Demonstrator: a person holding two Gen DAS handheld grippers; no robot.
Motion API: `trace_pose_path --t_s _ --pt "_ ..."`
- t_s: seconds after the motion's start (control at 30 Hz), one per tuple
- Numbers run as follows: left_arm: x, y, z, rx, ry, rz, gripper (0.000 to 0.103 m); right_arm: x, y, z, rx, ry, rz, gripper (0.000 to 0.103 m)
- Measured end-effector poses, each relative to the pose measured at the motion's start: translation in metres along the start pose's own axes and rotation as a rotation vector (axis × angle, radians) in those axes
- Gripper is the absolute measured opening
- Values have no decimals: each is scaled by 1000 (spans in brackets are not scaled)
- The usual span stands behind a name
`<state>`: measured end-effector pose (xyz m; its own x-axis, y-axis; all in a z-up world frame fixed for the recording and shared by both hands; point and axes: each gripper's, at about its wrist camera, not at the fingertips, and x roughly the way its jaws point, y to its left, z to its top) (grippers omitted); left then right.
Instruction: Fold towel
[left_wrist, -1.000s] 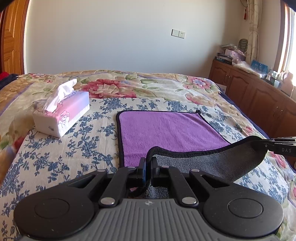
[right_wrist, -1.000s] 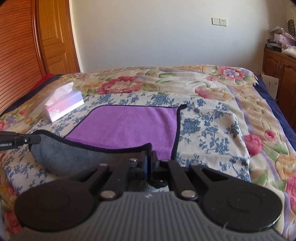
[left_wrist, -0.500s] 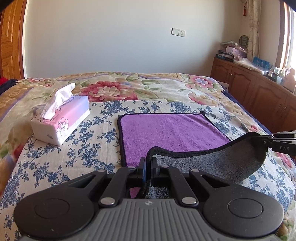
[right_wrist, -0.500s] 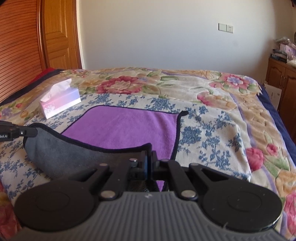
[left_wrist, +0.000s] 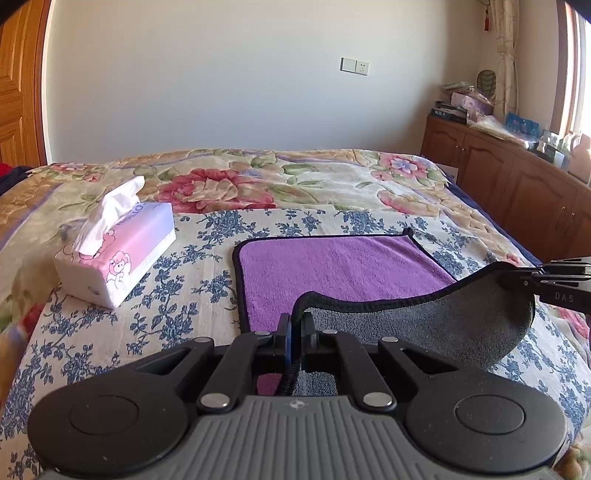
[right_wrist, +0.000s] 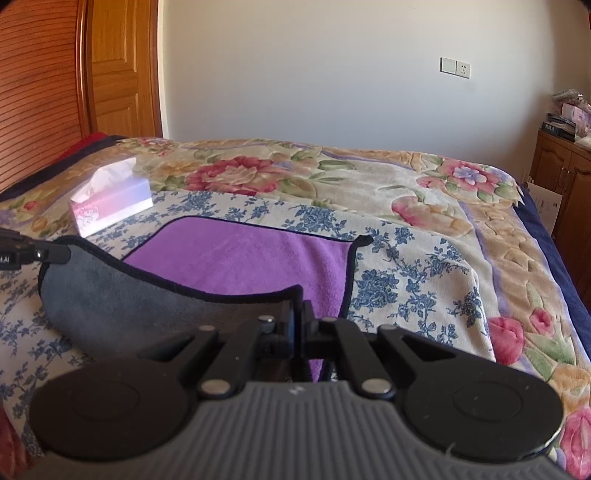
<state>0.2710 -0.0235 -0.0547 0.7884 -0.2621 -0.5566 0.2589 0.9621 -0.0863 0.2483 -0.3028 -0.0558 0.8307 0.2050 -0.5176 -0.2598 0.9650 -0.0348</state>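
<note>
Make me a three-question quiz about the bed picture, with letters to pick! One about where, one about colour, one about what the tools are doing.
1. Where is the tissue box?
A. left of the towel
B. on the towel
C. on the cabinet

2. What colour is the towel's underside?
A. green
B. grey
C. yellow

3. What are the left tool and right tool doing?
A. both open
B. one open
C. both shut on the towel

Answers: 1 A, it sits on the bedspread beside the towel. 2 B, the lifted flap shows grey. 3 C, each pinches a lifted near corner.
</note>
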Motion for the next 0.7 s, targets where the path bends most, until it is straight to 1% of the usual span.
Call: trace_pose_path --t_s 0.7 --pt "26 1 18 8 6 7 5 21 -3 11 -62 -18 -28 4"
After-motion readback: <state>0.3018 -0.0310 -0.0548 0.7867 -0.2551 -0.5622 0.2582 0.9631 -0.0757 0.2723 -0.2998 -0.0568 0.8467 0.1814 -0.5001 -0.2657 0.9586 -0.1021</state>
